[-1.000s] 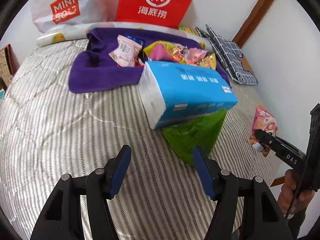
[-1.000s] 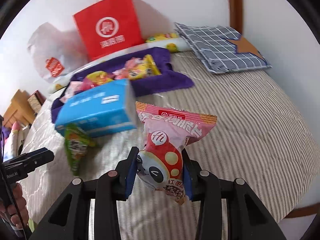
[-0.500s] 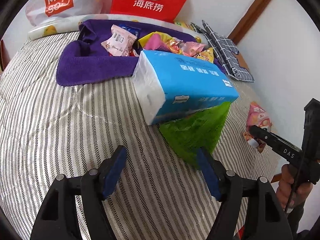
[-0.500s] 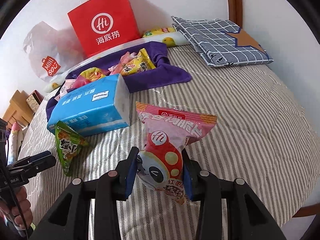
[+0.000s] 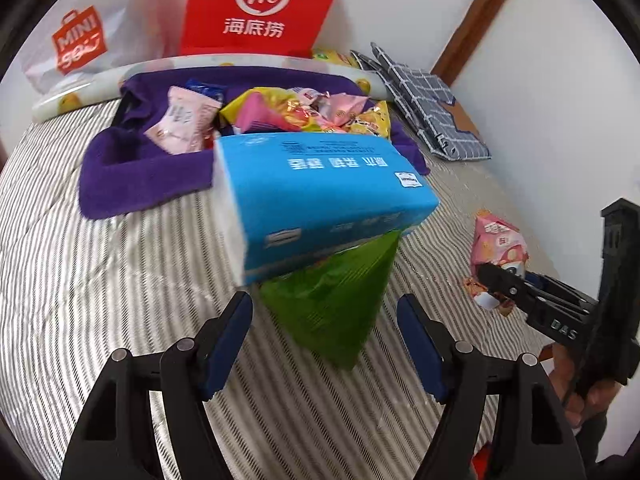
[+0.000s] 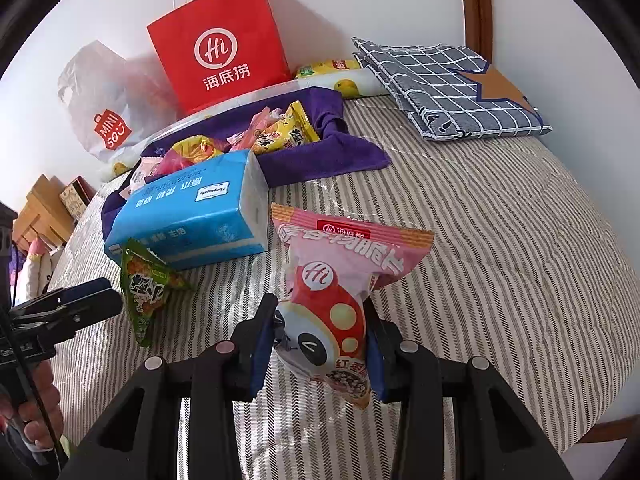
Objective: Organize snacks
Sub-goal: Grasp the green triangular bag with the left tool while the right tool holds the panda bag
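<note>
My right gripper is shut on a pink snack bag and holds it above the striped bed; the bag also shows in the left wrist view. My left gripper is open, its jaws on either side of a green snack bag that leans against a blue tissue pack. The green bag also shows in the right wrist view, beside the tissue pack. Several snacks lie piled on a purple towel at the back.
A red paper bag and a white plastic bag stand against the wall. A folded grey checked cloth lies at the back right. A rolled fruit-print mat lies behind the towel. The bed edge is near right.
My left gripper has moved forward towards the green bag, which now sits between its open jaws. My right gripper keeps hold of the pink bag and has moved a little closer to the pile.
</note>
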`<act>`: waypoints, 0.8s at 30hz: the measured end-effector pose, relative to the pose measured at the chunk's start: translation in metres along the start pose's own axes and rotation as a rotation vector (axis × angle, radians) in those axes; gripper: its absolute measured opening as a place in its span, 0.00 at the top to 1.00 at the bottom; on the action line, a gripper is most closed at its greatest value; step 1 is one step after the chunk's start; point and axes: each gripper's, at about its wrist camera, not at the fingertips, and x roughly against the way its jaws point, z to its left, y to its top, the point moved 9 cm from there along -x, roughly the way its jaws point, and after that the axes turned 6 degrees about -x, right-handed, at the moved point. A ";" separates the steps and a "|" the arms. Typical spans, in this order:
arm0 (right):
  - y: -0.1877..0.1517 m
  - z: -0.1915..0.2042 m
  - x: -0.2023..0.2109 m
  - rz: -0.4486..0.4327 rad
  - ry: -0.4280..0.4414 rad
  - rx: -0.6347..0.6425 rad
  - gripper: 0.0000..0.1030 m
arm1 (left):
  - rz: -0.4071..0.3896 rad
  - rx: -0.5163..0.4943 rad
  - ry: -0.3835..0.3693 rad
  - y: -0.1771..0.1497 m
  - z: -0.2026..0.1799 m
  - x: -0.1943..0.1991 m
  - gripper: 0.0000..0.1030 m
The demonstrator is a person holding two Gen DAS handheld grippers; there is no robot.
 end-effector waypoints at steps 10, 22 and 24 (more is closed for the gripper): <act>-0.002 -0.008 0.005 -0.001 -0.003 0.014 0.63 | 0.040 -0.005 0.121 0.003 -0.003 -0.030 0.35; -0.005 0.003 0.014 -0.012 0.019 0.034 0.63 | -0.008 -0.022 0.114 0.002 -0.010 -0.002 0.44; -0.005 0.006 0.016 -0.017 0.021 0.041 0.63 | -0.018 -0.024 0.116 0.002 -0.010 0.005 0.44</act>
